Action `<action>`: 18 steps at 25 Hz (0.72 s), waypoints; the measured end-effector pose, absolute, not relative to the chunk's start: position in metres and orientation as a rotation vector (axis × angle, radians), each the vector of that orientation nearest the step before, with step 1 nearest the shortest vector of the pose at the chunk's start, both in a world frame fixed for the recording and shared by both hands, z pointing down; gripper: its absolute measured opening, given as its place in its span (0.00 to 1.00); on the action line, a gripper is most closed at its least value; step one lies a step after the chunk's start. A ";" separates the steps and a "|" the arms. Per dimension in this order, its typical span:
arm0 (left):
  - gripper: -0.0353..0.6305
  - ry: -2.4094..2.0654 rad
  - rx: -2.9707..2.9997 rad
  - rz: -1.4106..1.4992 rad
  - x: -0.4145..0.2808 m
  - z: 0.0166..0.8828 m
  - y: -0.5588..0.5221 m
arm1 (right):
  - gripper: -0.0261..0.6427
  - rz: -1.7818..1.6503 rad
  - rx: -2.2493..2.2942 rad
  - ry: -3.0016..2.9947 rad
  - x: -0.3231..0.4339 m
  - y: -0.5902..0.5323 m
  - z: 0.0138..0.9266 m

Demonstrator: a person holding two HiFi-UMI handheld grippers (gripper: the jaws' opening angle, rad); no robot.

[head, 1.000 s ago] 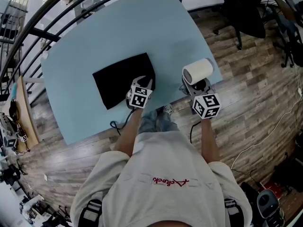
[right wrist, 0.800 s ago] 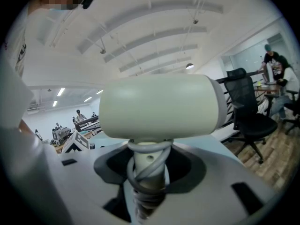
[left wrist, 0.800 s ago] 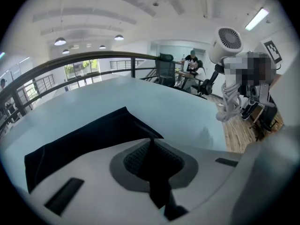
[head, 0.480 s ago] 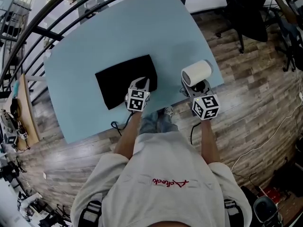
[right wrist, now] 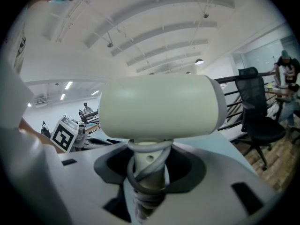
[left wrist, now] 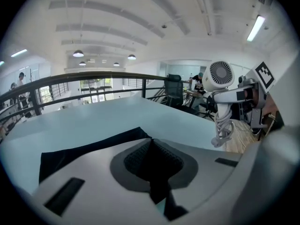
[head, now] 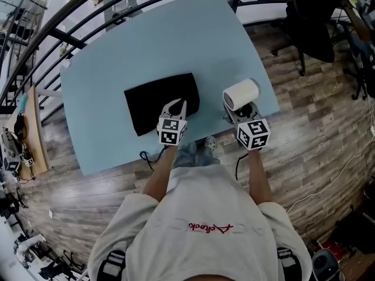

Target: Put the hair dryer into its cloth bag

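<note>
The hair dryer (head: 241, 93) looks like a rigid, fairly light plastic thing with a smooth, rather slippery shell. Its barrel is too wide and round for the jaws, so the narrow handle (right wrist: 149, 161) is the sensible place to take it. The grey cord (right wrist: 133, 179) wound round that handle probably adds some grip. The cloth bag (head: 157, 98) looks soft and limp and will likely sag and fold. One layer of its hem probably has to be lifted to open a mouth for the dryer, though which edge is the mouth cannot be told.

The dryer has a cream, drum-shaped barrel, a round grilled end that shows in the left gripper view, and a paler handle below. The bag is plain black, flat and roughly rectangular, lying on the light blue table (head: 117, 45).

The right gripper (head: 239, 112) is clamped on the dryer's handle, over the cord. It holds the dryer upright just to the right of the bag, apart from it and seemingly off the table. The left gripper (head: 177, 105) sits at the bag's near edge, toward its right corner. Its jaws have just been closing and now stand together with black cloth pinched between them. The dryer is wholly outside the bag, so putting it in has not yet begun.
</note>
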State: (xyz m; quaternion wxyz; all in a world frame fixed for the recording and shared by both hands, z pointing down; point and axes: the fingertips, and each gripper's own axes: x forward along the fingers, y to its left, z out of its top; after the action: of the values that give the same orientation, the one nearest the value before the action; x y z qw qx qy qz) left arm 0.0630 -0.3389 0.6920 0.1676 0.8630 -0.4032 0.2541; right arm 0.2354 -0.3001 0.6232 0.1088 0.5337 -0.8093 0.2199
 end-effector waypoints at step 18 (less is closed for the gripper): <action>0.08 -1.167 2.493 0.498 0.040 0.658 -0.337 | 0.34 0.532 1.311 -2.355 0.176 -0.312 0.638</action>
State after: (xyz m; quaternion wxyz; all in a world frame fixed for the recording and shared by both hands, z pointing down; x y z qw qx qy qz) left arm 0.0405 -0.3370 0.6581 0.1714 0.8780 -0.4110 0.1754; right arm 0.1759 -0.3125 0.6381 0.1956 0.4680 -0.8406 0.1898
